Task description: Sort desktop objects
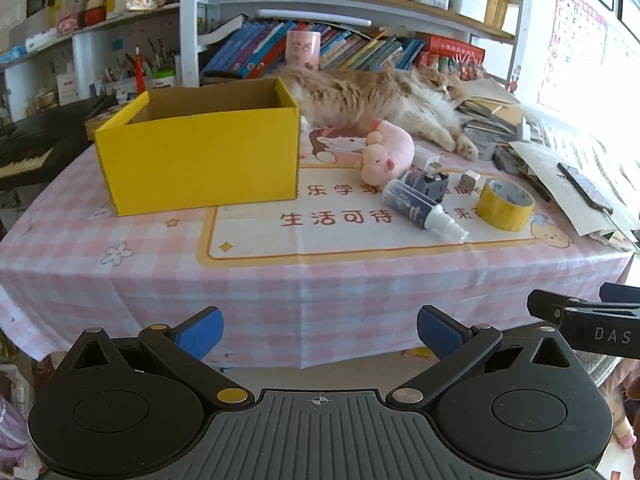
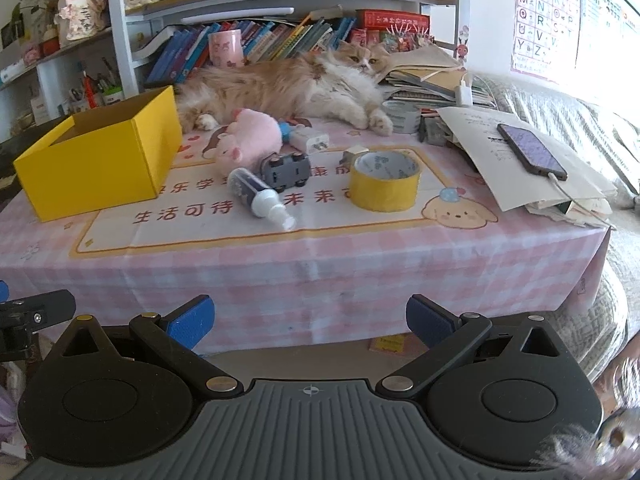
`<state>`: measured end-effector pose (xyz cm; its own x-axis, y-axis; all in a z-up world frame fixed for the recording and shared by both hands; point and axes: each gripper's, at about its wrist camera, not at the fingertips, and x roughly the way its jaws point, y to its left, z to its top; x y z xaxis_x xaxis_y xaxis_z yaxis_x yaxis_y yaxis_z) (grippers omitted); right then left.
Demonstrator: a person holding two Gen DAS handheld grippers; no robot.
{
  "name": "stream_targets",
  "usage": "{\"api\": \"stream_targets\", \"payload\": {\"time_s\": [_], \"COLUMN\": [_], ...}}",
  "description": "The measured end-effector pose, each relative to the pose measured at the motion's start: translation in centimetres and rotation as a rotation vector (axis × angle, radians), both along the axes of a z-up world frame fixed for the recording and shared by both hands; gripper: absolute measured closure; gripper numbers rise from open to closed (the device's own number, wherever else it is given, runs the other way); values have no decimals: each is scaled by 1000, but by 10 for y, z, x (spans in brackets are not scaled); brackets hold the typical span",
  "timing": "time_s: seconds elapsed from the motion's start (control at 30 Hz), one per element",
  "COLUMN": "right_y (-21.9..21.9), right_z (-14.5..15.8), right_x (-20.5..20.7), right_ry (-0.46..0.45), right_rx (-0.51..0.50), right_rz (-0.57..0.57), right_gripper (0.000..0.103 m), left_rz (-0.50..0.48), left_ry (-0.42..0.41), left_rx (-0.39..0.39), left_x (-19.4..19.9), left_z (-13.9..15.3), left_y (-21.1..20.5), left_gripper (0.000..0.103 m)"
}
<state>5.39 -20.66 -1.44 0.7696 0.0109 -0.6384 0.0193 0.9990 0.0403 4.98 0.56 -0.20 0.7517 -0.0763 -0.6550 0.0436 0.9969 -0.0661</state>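
Right wrist: cat (image 2: 296, 84) behind plush pig (image 2: 250, 136) (touching)

The yellow box (image 2: 96, 160) hides its inside; the pink plush (image 2: 250, 136) covers the blue item behind.

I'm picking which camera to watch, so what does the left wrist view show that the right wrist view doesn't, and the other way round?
Only the left wrist view shows the dark piano keyboard left of the table, and the right claw edging in at lower right.

Only the right wrist view shows the white plug adapter behind the toy car, and the whole alphabet poster.

Both show the yellow box, cat, pink plush, spray bottle and yellow tape roll, with each view's own claw open.
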Motion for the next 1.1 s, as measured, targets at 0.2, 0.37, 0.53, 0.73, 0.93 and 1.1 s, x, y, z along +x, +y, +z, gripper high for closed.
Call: {"api": "stream_targets", "payload": {"time_s": [0.2,0.37,0.53,0.73,0.93,1.1], "right_y": [-17,-31,-48,-67,-86,-98], "right_z": [-1,-1,-2,-4,-7,-14], "right_x": [21,40,64,94,127,156], "right_ry": [19,31,41,56,68,95], "right_rx": [-10,-12,-13,-25,-36,-44], "right_rz": [2,11,20,53,94,143], "right_gripper": [0,0,0,0,0,0], "left_rz": [-17,-19,-14,-4,32,84], "left_ry": [6,16,26,39,47,54], "left_rx": [3,12,13,8,-7,-33], "left_x": [19,37,56,81,114,148], "left_z": [-1,-2,-4,-6,-7,-9], "left_y": [-20,-36,-52,-75,-95,-107], "left_gripper": [0,0,0,0,1,11]}}
